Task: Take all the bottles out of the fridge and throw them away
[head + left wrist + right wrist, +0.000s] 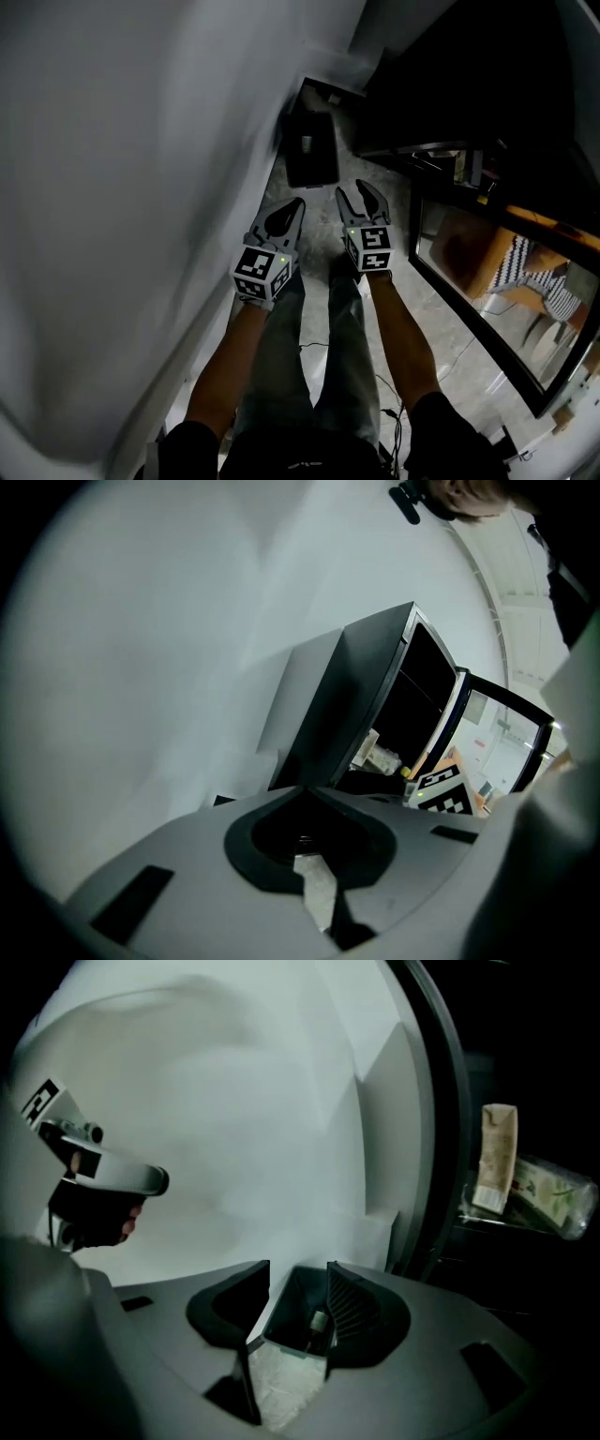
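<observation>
Head view: left gripper (296,204) has its jaws together with nothing in them. Right gripper (356,195) has its jaws apart and is empty. Both point down. The bin (311,150) sits just ahead of the tips. The fridge (441,103) is off to the right gripper's right, with its glass door (487,309) swung open.

Left gripper view: left gripper (305,787) jaws meet at the tips, closed on nothing. The fridge (375,696) is ahead and right of the jaws. There are pale items (375,754) on a shelf, but I can't tell which are bottles.

Right gripper view: right gripper (298,1269) jaws are parted and hold nothing. Straight through the gap I see the bin (286,1312) with a binned bottle (319,1321) inside. Right of the jaws, inside the fridge, a clear bottle (553,1194) lies on its side just beside an upright carton (497,1157).

My read is that one drop is done and the next step is a fetch. I'd do it like this:
- Swing the right gripper right toward the clear bottle with the jaws parted.
- Come in across the clear bottle's body, not its end, with the jaws square to its long axis.
- Close gently. The thin plastic will probably squash and slip.
- Leave the carton alone, since it's not a bottle.
- Mind the glass door's edge on the way in.
- Open the left gripper before using it.
</observation>
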A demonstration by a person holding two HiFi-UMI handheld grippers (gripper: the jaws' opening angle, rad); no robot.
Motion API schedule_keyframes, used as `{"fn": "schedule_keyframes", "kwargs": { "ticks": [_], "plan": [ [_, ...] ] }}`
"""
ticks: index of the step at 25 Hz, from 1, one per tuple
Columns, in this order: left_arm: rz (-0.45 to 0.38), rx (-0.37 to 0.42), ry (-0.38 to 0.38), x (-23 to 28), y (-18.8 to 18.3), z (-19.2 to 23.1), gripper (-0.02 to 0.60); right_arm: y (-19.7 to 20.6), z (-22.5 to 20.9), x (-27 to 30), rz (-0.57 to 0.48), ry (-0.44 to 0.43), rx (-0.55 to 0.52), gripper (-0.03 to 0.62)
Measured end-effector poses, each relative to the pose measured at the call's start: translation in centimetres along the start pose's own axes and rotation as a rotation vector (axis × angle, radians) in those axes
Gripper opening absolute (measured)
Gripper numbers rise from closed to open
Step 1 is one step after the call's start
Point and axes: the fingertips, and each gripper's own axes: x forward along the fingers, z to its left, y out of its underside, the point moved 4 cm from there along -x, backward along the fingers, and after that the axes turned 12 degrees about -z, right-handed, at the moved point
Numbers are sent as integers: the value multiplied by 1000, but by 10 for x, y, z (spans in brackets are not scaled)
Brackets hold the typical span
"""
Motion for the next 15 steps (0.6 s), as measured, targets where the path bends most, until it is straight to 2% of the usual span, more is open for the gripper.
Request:
{"fn": "schedule_keyframes", "kwargs": {
  "ticks": [2, 9, 15],
  "plan": [
    [-9, -2, 1, -1, -11, -15, 0, -15, -2, -28, -17, 17, 12, 177],
    [-55, 7, 6, -5, -67, -83, 0, -93, -12, -121, -76, 106, 49, 29],
    [-106, 36, 37, -4, -123, -155, 0, -167, -26, -188, -145, 123, 62, 9]
  ]
}}
